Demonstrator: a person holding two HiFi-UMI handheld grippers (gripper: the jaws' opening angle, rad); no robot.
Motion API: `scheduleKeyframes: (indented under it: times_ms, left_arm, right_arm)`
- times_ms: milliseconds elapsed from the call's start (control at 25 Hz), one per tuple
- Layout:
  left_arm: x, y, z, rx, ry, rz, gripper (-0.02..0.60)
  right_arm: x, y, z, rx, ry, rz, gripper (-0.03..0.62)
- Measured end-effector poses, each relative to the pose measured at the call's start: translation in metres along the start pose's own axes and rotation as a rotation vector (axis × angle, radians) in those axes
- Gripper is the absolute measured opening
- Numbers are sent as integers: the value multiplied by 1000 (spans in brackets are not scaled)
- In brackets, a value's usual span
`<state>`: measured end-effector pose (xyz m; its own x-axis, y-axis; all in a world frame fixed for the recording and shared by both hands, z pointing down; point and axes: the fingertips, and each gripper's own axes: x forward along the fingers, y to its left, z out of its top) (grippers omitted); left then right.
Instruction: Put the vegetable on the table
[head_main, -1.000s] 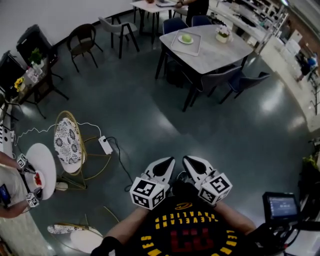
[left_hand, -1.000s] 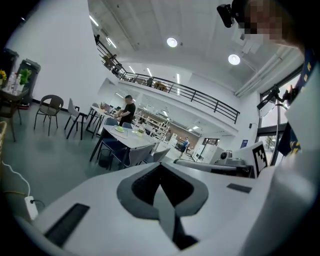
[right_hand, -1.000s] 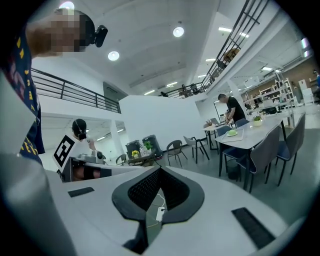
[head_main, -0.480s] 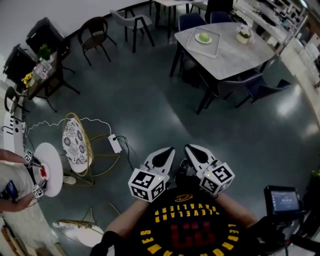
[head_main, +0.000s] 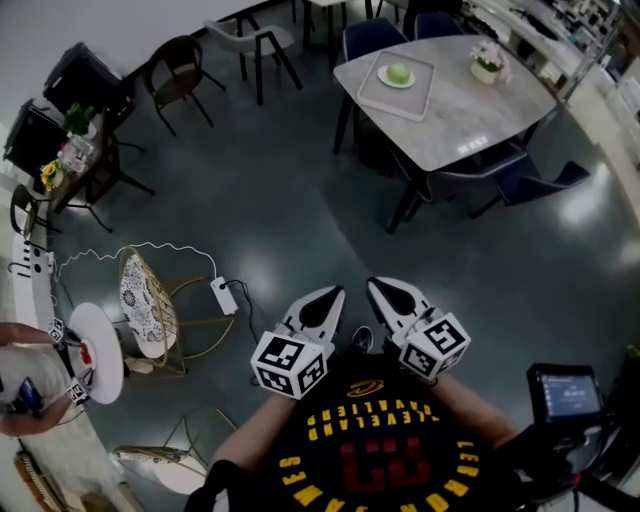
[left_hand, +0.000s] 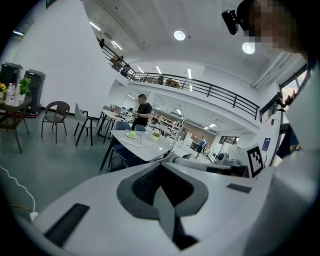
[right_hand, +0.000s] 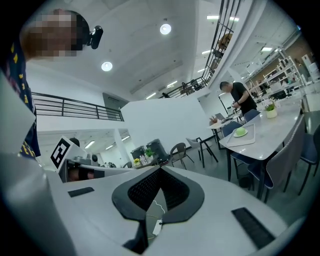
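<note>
Well ahead of both claws, the green round vegetable (head_main: 399, 72) sits on a small white plate (head_main: 397, 80) inside a pale rectangular tray (head_main: 425, 95), which lies on the grey stone-patterned table (head_main: 470, 115). A small potted plant with pale flowers (head_main: 487, 62) stands on the same table, beyond the tray and to the right as seen from the claws. Dark blue chairs (head_main: 540, 183) are drawn up on the side nearest them. The left gripper (head_main: 325, 295) and the right gripper (head_main: 385, 288) are held side by side close to the person's chest, above the dark glossy floor (head_main: 300, 220), with their tips angled towards the table. In the left gripper view the jaws are pressed together with nothing between them, and the vegetable (left_hand: 132, 134) appears far off, above and left of the tips. The right gripper's jaws are likewise closed and empty, with the vegetable (right_hand: 240, 131) up and to their right.
</note>
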<state>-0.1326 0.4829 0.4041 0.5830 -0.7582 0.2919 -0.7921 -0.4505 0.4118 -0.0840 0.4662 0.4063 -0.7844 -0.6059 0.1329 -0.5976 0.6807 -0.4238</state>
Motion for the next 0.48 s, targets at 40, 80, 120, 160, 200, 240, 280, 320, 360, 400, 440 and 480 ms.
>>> scheduleKeyframes:
  times_ms: [40,80,120,160,200,240,280,320,360,400,440,480]
  left_arm:
    - [6,1,3,-1,3,3,2]
    - [12,3,6,-2,6,5,2]
    - [18,5,8,-1,9,7,2]
    - [24,7,10,0,12,8,2]
    - [31,9,12,2,17,7,2]
    - [37,12,13,2,21,5,2]
    - [43,15,14,2,27,2,2]
    - [50,19,16,2,32,-3,2]
    - [56,23,19,1,36,-10,2]
    - [63,27,22,0,39,-17,2]
    - [71,31,26,1,41,-25,2]
    - [78,37,30,2,42,-33,2]
  right_arm:
    - [2,-6,3,-1,3,-3,5]
    - [4,-12,5,-4,3,-10,5]
    - [6,-19,7,-7,0,-21,5]
    - [8,-26,9,-8,-6,-33,5]
    - [10,-34,11,-5,-11,-44,5]
    - [13,-42,12,2,-15,-54,5]
    - [17,-49,13,9,-14,-63,5]
    - [21,-56,15,14,-12,-71,5]
    - [26,-62,18,14,-9,-78,5]
    - [31,-67,20,11,-7,-84,5]
    - [36,-72,22,9,-6,-89,5]
    - [42,-77,25,7,-9,-93,5]
